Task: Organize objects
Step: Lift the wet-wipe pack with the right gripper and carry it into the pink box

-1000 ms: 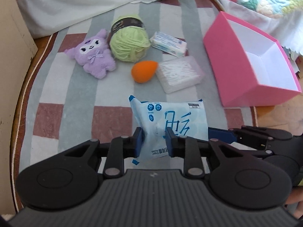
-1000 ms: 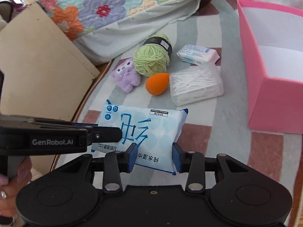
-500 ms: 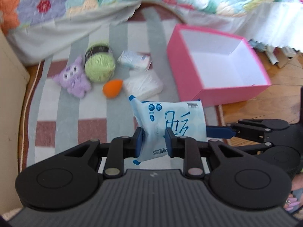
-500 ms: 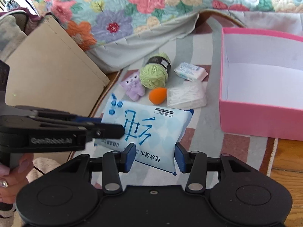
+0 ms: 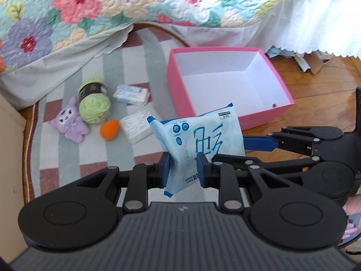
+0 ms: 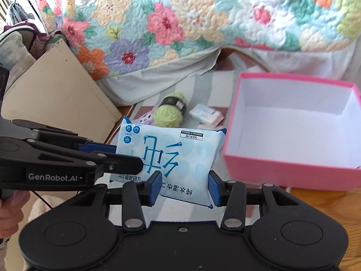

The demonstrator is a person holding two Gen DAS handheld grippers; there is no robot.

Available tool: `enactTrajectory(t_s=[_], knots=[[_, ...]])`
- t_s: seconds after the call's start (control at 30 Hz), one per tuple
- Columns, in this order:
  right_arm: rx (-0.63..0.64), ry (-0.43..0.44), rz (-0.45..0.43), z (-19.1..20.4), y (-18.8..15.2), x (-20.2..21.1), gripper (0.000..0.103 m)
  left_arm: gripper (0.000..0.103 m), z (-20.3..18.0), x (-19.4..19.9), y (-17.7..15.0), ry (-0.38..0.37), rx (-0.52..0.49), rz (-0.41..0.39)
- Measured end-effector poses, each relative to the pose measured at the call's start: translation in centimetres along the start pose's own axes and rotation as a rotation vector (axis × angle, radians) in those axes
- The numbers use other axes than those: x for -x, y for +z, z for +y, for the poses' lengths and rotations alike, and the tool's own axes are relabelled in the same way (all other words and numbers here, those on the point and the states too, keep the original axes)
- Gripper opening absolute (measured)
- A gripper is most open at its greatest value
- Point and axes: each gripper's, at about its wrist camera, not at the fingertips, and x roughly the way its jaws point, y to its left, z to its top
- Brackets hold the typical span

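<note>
Pale blue plastic, crinkled at one end, is what both grippers hold: a wet wipes pack [image 5: 198, 135] hangs in the air above the striped rug [image 5: 67, 158], in front of the open pink box [image 5: 225, 83]. The left gripper [image 5: 183, 169] has its blue pads pinched tight on the pack's narrow left end, so the film bunches between them and a corner sticks out below. The right gripper [image 6: 184, 187] takes the pack across its lower edge, its fingers standing wider, one on each side with the printed face between them; they seem to press on the pack, though the contact on the right side is hard to make out. In the right wrist view the left gripper comes in from the side and clamps the pack's end. On the rug behind lie a green yarn ball [image 5: 94, 106], a purple plush toy [image 5: 67, 122], an orange sponge [image 5: 109, 129], a cotton swab box [image 5: 136, 127] and a small tissue packet [image 5: 132, 93].
</note>
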Motion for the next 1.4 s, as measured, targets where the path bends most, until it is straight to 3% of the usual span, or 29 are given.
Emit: enactTrajectory(t_s=[0.37, 0.6, 0.97, 1.4], knots=[[0.017, -0.083, -0.043, -2.4, 1.8, 2.9, 0.048, 0.024, -3.4, -0.3, 3.5, -0.034, -0.024, -0.036], [0.030, -0.150, -0.060, -4.9, 3.1, 3.4, 0.043, 0.024, -5.5, -2.6, 6.2, -0.057, -0.041, -0.046], [0.013, -0.289, -0.056, -12.1, 5.8, 1.4, 0.039, 0.024, -8.9, -11.2, 13.4, -0.122, 0.003, 0.017], [-0.011, -0.353, 0.046, -20.1, 7.5, -6.1, 0.039, 0.025, -8.7, -22.5, 15.7, -0.134, 0.153, 0.061]])
